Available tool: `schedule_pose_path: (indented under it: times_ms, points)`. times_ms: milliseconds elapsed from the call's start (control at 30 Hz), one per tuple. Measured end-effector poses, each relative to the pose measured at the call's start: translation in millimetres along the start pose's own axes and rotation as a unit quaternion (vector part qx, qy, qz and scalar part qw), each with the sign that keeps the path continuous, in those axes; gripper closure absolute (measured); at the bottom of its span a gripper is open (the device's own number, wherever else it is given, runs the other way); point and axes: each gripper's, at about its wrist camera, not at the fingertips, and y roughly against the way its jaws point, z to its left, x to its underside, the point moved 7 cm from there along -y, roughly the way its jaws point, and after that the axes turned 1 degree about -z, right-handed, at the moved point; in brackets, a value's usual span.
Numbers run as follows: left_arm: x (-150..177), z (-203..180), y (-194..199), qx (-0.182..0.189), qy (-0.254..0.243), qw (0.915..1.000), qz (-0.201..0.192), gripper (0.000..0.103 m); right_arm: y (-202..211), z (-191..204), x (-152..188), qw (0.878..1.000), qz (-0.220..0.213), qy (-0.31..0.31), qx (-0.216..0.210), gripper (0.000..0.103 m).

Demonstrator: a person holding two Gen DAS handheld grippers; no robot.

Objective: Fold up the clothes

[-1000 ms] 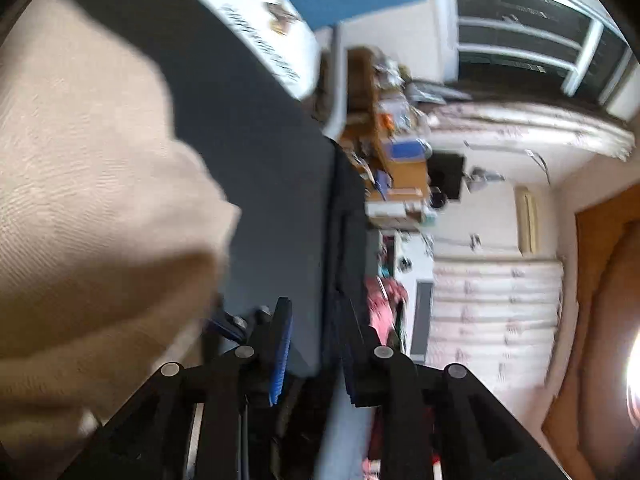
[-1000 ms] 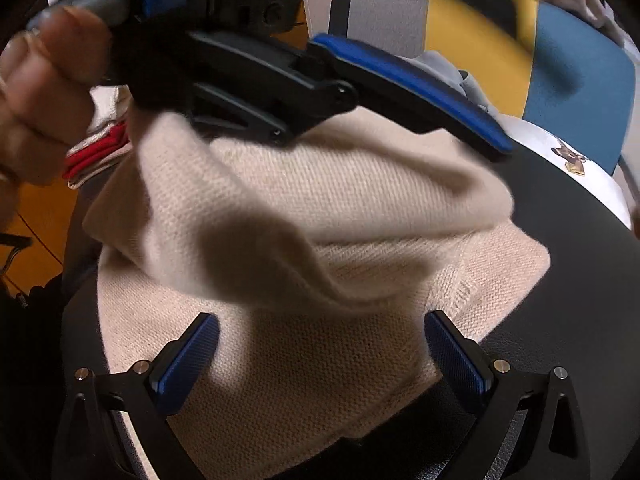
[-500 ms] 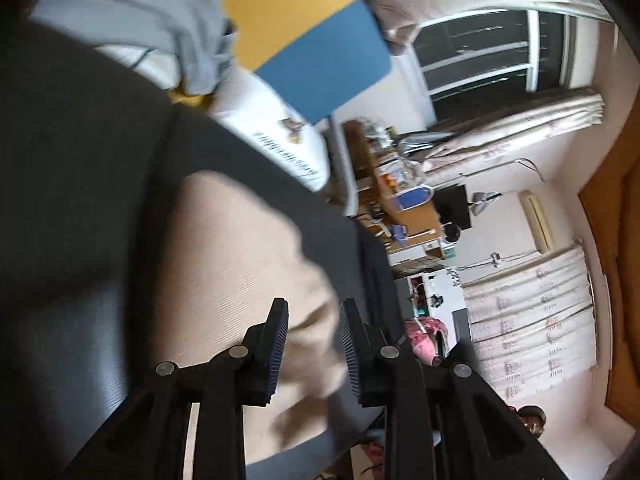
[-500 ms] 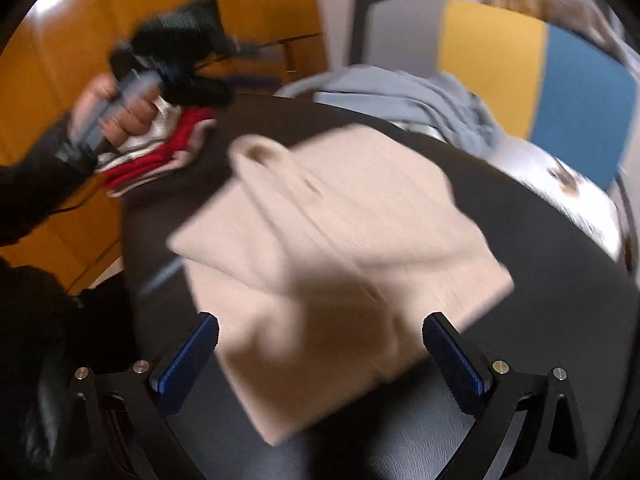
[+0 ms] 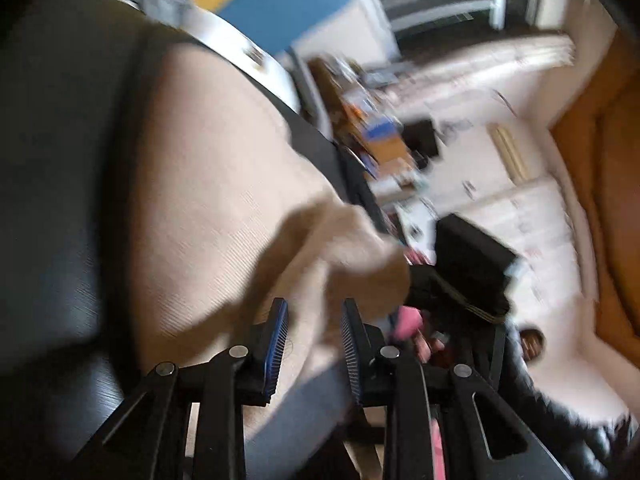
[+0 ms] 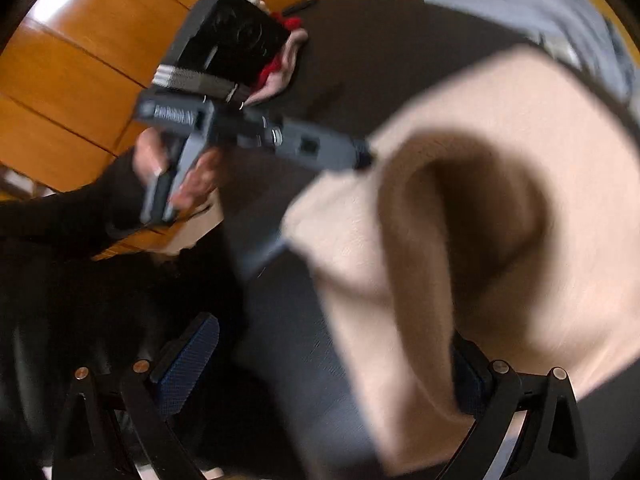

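A beige knit sweater (image 5: 208, 184) lies folded on the round black table (image 5: 52, 160). My left gripper (image 5: 314, 344) hangs over the sweater's near edge, jaws slightly apart, with beige cloth showing between the pads; I cannot tell whether it grips. In the right wrist view the sweater (image 6: 540, 184) has its near corner lifted and curled, with a dark hollow under the fold. My right gripper (image 6: 332, 364) is wide open by that edge; its right finger (image 6: 476, 380) is partly behind the cloth. The left gripper's body (image 6: 256, 136) reaches to the sweater from the left.
A grey garment (image 6: 520, 4) lies at the table's far side by a yellow and blue chair back (image 5: 280, 4). A red and white folded pile (image 6: 280, 64) sits at the table's far left. Wooden panelling (image 6: 72, 72) stands behind. A cluttered desk (image 5: 372, 136) stands beyond the table.
The left gripper moved in from the far left of the table to the sweater's near edge. The sweater's flat near corner is now lifted and curled. The right gripper came closer.
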Motion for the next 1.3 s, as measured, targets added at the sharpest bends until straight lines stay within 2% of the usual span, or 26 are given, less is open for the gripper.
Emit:
schedule_pose_path:
  times_ms: [67, 133, 233, 300, 367, 433, 500, 567, 600, 633, 667, 700, 733, 833, 867, 967, 1000, 1067, 1100, 1133, 1167, 1200, 1300]
  points:
    - [13.8, -3.8, -7.1, 0.016, -0.017, 0.9995, 0.023, 0.078, -3.9, -14.9, 40.0, 0.998, -0.001, -0.054, 0.02, 0.0]
    - [18.9, -3.4, -7.4, 0.028, -0.017, 0.9992, 0.025, 0.078, 0.7, -24.8, 68.1, 0.993, -0.031, -0.1, 0.045, 0.0]
    - [15.1, 4.6, -1.3, 0.034, 0.002, 0.9994, 0.005, 0.077, 27.9, -22.7, 83.5, 0.977, -0.141, -0.146, 0.06, 0.0]
    - [8.1, 14.9, 7.5, 0.033, 0.024, 0.999, -0.019, 0.077, 51.4, -14.3, 81.8, 0.959, -0.224, -0.162, 0.06, 0.0]
    - [2.7, 21.2, 12.5, 0.026, 0.034, 0.9986, -0.033, 0.077, 65.1, -6.7, 73.6, 0.944, -0.281, -0.162, 0.061, 0.0]
    - [-0.5, 23.2, 13.8, 0.018, 0.035, 0.9984, -0.039, 0.076, 63.4, -4.4, 65.6, 0.938, -0.302, -0.161, 0.059, 0.0]
    - [0.9, 23.8, 12.8, 0.008, 0.031, 0.9987, -0.04, 0.076, 41.0, -7.0, 60.1, 0.942, -0.286, -0.163, 0.064, 0.002]
    - [1.5, 21.2, 10.5, 0.002, 0.023, 0.999, -0.038, 0.076, 17.3, -14.8, 62.3, 0.947, -0.256, -0.18, 0.077, 0.012]
    - [1.7, 19.1, 9.0, 0.0, 0.017, 0.9992, -0.036, 0.076, 13.8, -18.4, 61.6, 0.946, -0.253, -0.186, 0.076, 0.029]
    - [1.4, 16.7, 5.8, -0.004, 0.01, 0.9994, -0.033, 0.075, 11.3, -22.0, 60.7, 0.946, -0.252, -0.192, 0.074, 0.055]
    - [0.2, 13.9, -0.9, -0.015, 0.0, 0.9995, -0.027, 0.074, 12.8, -22.3, 61.9, 0.941, -0.262, -0.196, 0.084, 0.07]
    - [-1.0, 11.1, -7.6, -0.025, -0.011, 0.9994, -0.02, 0.074, 14.8, -22.1, 63.4, 0.936, -0.274, -0.2, 0.095, 0.091]
    - [-1.3, 10.3, -14.5, -0.036, -0.018, 0.9991, -0.012, 0.074, 16.9, -22.0, 64.9, 0.93, -0.285, -0.204, 0.106, 0.092]
    - [5.4, 24.8, -34.6, -0.076, -0.018, 0.9967, 0.018, 0.073, 17.9, -31.5, 84.5, 0.91, -0.301, -0.24, 0.155, 0.092]
    - [7.6, 29.4, -39.1, -0.076, -0.013, 0.9968, 0.023, 0.077, 7.5, -38.2, 97.9, 0.907, -0.279, -0.251, 0.189, 0.092]
    - [4.6, 31.8, -37.1, -0.064, 0.005, 0.9979, 0.012, 0.076, 8.7, -32.1, 110.8, 0.902, -0.303, -0.258, 0.169, 0.092]
    - [3.5, 30.8, -35.6, -0.067, 0.003, 0.9977, 0.009, 0.075, 17.4, -28.1, 109.0, 0.9, -0.316, -0.251, 0.165, 0.085]
    - [1.8, 22.1, -33.8, -0.089, -0.032, 0.9955, 0.0, 0.073, 36.0, -20.0, 104.6, 0.895, -0.343, -0.235, 0.159, 0.078]
    - [2.4, 20.0, -34.2, -0.094, -0.044, 0.9946, 0.0, 0.072, 45.4, -15.9, 102.5, 0.893, -0.357, -0.227, 0.155, 0.067]
    - [3.0, 18.7, -35.2, -0.098, -0.054, 0.9937, 0.001, 0.072, 59.0, -16.8, 98.6, 0.888, -0.371, -0.22, 0.159, 0.045]
    - [3.5, 16.6, -37.5, -0.098, -0.062, 0.9933, 0.004, 0.071, 67.3, -20.7, 92.9, 0.884, -0.382, -0.217, 0.16, 0.036]
    - [4.1, 15.2, -39.3, -0.098, -0.069, 0.9927, 0.007, 0.071, 74.9, -24.8, 87.0, 0.879, -0.393, -0.215, 0.162, 0.031]
    - [6.2, 15.3, -41.5, -0.106, -0.079, 0.9912, 0.012, 0.071, 78.5, -54.1, 70.7, 0.864, -0.418, -0.247, 0.132, 0.031]
